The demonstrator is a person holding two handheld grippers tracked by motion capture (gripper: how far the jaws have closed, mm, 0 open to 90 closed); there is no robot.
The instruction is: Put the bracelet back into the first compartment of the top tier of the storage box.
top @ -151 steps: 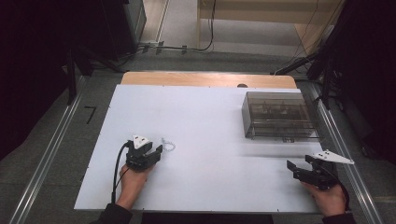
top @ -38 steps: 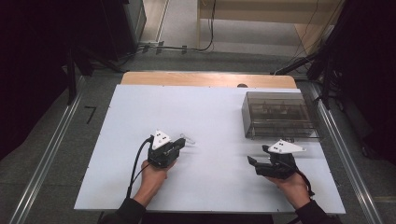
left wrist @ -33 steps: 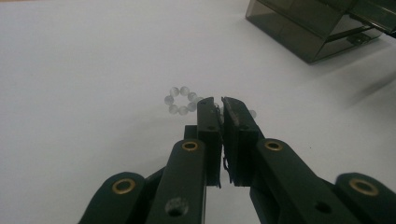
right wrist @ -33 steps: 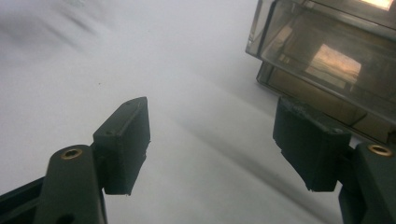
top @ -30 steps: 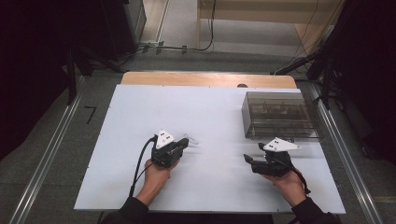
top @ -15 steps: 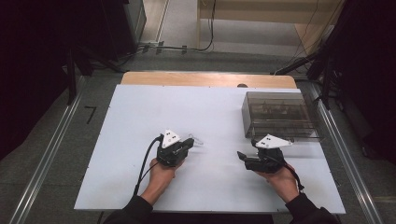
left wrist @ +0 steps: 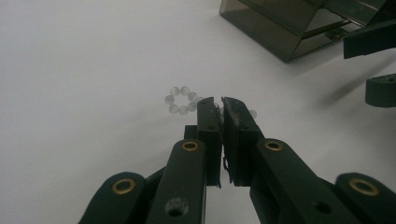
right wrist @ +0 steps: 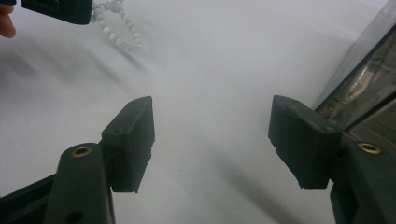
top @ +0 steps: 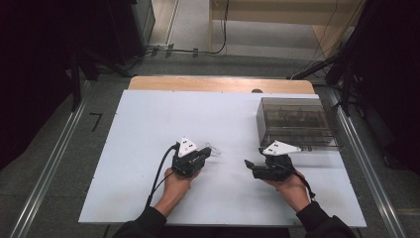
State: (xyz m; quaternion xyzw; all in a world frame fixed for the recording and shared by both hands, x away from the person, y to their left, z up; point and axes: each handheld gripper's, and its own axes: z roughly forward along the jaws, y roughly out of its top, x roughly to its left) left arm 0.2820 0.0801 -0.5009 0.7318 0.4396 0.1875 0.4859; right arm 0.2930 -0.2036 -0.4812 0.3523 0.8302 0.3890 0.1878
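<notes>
A bracelet of small clear beads (top: pixel 214 148) hangs from the tips of my left gripper (top: pixel 206 154), just above the white table near its middle. In the left gripper view the jaws of my left gripper (left wrist: pixel 221 105) are pressed together, with the bead loop (left wrist: pixel 180 100) showing to the left of the tips and one bead to the right. My right gripper (top: pixel 247 165) points left toward it, a short way off. Its jaws (right wrist: pixel 212 135) stand wide apart with only bare table between them. The bracelet (right wrist: pixel 117 29) dangles at the top left of the right gripper view.
A smoky transparent box (top: pixel 297 122) with small items inside stands at the right back of the white board (top: pixel 148 124), close behind my right hand. Its corner (right wrist: pixel 369 70) is right of my right jaws. A wooden strip (top: pixel 218 84) runs along the far edge.
Both hands have come toward each other. The left gripper carried the bracelet to the right and the right gripper slid left from beside the box.
</notes>
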